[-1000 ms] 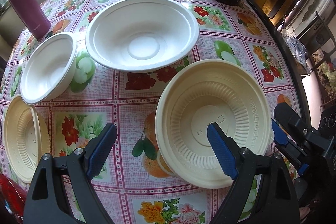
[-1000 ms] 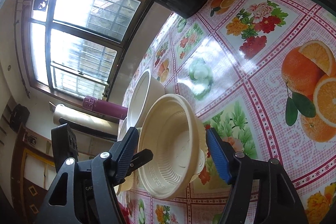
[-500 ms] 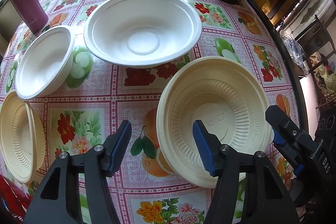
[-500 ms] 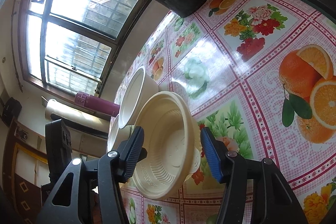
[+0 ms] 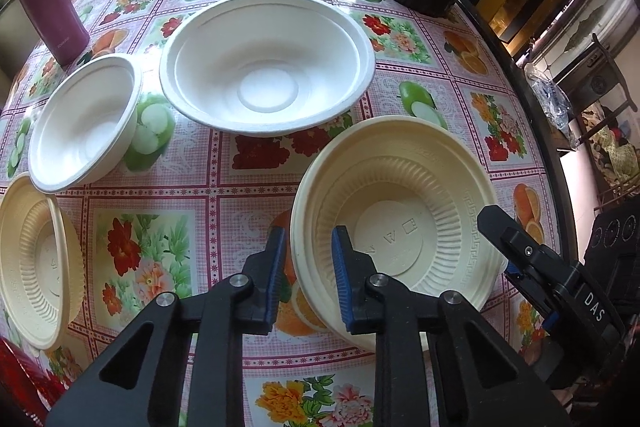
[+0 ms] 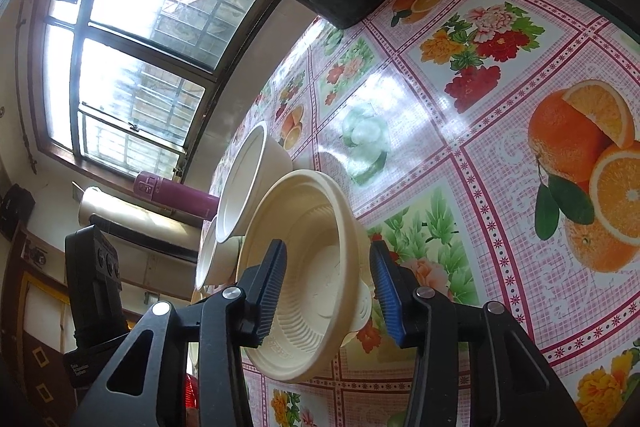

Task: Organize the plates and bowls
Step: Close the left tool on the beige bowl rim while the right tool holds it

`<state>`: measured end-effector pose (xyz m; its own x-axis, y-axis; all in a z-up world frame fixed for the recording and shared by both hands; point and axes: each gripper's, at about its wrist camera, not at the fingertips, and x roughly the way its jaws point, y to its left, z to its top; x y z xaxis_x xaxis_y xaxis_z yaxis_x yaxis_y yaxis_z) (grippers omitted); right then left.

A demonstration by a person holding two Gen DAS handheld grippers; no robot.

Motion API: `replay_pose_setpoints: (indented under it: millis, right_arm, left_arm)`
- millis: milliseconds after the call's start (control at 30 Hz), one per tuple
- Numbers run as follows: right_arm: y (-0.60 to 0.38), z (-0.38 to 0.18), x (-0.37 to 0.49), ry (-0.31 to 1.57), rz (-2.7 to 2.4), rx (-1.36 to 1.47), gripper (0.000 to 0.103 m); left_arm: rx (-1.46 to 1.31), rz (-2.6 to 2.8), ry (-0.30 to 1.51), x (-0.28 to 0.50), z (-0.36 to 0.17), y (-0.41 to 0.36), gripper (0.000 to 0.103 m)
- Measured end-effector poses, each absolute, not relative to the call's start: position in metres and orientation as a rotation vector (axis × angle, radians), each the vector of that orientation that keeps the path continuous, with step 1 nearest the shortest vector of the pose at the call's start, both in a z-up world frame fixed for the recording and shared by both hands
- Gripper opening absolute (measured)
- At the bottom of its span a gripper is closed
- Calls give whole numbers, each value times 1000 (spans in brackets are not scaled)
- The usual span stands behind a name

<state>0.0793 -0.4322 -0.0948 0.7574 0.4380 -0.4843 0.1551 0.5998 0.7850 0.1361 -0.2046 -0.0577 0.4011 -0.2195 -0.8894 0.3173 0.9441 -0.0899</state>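
Floral oilcloth covers the table [image 5: 168, 187], where the cream bowl [image 5: 400, 227] sits near its right edge, below the large white bowl [image 5: 266, 61]. Compared with a second ago, the left gripper [image 5: 308, 275] has narrowed from wide open to a slim gap straddling the bowl's near rim (contact not certain), so a lift for stacking looks close. The right gripper [image 6: 330, 281] has also narrowed, bracketing the bowl's opposite wall, one finger inside and one outside, with gaps visible.

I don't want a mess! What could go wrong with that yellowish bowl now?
1. The left gripper and right gripper only straddle the cream bowl's thin rim, with the jaws not tight. It may slip or bend when lifted.
2. The big white bowl sits close behind, so a swing could bump it.
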Motion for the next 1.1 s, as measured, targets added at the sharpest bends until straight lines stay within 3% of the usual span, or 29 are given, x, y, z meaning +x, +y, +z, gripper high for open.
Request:
replay_pose_setpoints:
  millis: [333,1100]
  right_arm:
    - [-432,-97,77,728,145,904,18]
    - [-413,-91,62,733,129,850,14]
  left_arm:
    - [92,-328,1104,138,-60,-200,10]
    - [82,-313,1079,116,-61,-184,10]
